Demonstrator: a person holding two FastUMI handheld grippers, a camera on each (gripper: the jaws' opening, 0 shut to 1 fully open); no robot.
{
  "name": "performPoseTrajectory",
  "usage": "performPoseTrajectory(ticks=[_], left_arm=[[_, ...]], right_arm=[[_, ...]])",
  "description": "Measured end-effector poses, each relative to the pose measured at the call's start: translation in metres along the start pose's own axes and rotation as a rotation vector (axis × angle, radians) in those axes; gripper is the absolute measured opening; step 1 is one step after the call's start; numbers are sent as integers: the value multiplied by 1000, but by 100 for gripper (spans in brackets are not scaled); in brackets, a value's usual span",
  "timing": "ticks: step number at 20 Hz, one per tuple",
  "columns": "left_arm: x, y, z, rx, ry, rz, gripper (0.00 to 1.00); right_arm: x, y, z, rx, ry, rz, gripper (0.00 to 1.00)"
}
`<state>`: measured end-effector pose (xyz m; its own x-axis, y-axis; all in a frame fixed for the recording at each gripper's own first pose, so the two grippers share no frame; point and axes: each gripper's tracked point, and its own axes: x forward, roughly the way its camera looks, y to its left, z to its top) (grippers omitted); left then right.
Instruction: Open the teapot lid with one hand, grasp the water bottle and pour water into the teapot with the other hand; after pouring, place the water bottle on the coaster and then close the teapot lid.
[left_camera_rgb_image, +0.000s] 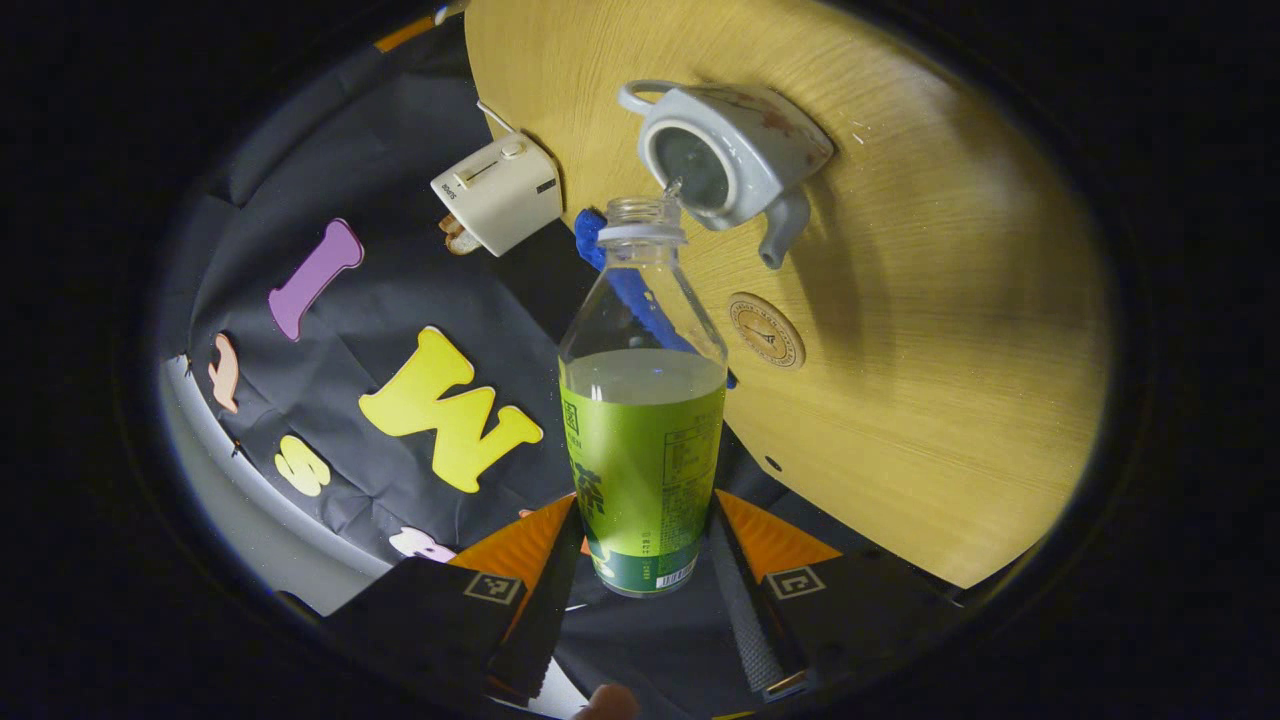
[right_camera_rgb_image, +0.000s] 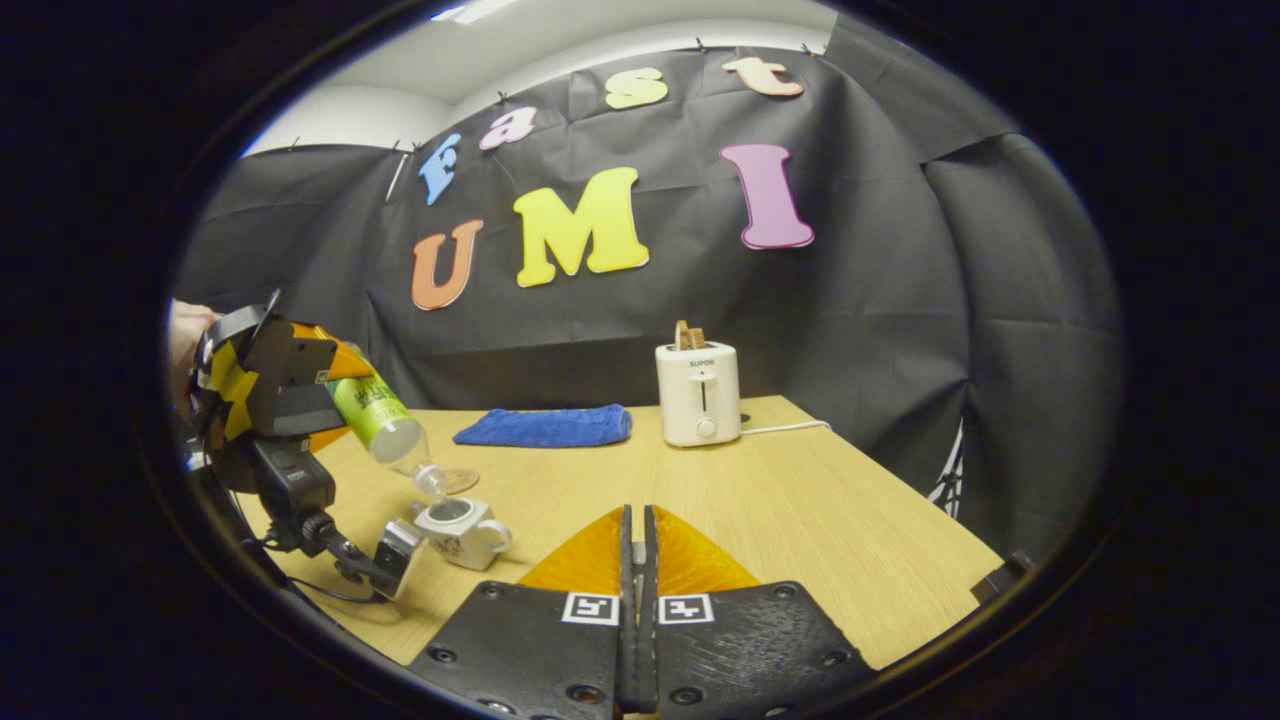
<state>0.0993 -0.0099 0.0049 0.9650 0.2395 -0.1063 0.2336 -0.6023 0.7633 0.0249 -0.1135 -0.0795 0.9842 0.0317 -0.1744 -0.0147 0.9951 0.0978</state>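
Pouring: left gripper (left_camera_rgb_image: 645, 560) clamped on bottle (left_camera_rgb_image: 645, 420), mouth over open teapot (left_camera_rgb_image: 725, 150). Keep tilt gentle. Right gripper (right_camera_rgb_image: 637, 545) closed, apparently empty.

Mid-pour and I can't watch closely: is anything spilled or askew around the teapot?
Nothing stands out: the left gripper clamps the water bottle, its mouth tips over the open teapot, and the table beside it looks dry.

Wooden table (right_camera_rgb_image: 800, 500) carries teapot (right_camera_rgb_image: 458, 528), coaster (left_camera_rgb_image: 767, 331), cloth (right_camera_rgb_image: 545, 425), toaster (right_camera_rgb_image: 698, 392).
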Motion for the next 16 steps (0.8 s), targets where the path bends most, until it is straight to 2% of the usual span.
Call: performPoseTrajectory(ticks=[2, 3, 7, 12, 16], left_arm=[[1, 3, 0, 26, 4, 8, 70], [1, 5, 0, 45, 6, 16, 73], [-3, 14, 3, 104, 3, 44, 74], [-5, 20, 4, 138, 9, 70, 74], [-4, 20, 5, 127, 7, 63, 74]], right_arm=[[-2, -2, -2, 1, -1, 0, 0], [-2, -2, -2, 1, -1, 0, 0], [-3, -4, -1, 4, -3, 0, 0], [-4, -4, 0, 8, -5, 1, 0], [-5, -6, -2, 10, -5, -1, 0]])
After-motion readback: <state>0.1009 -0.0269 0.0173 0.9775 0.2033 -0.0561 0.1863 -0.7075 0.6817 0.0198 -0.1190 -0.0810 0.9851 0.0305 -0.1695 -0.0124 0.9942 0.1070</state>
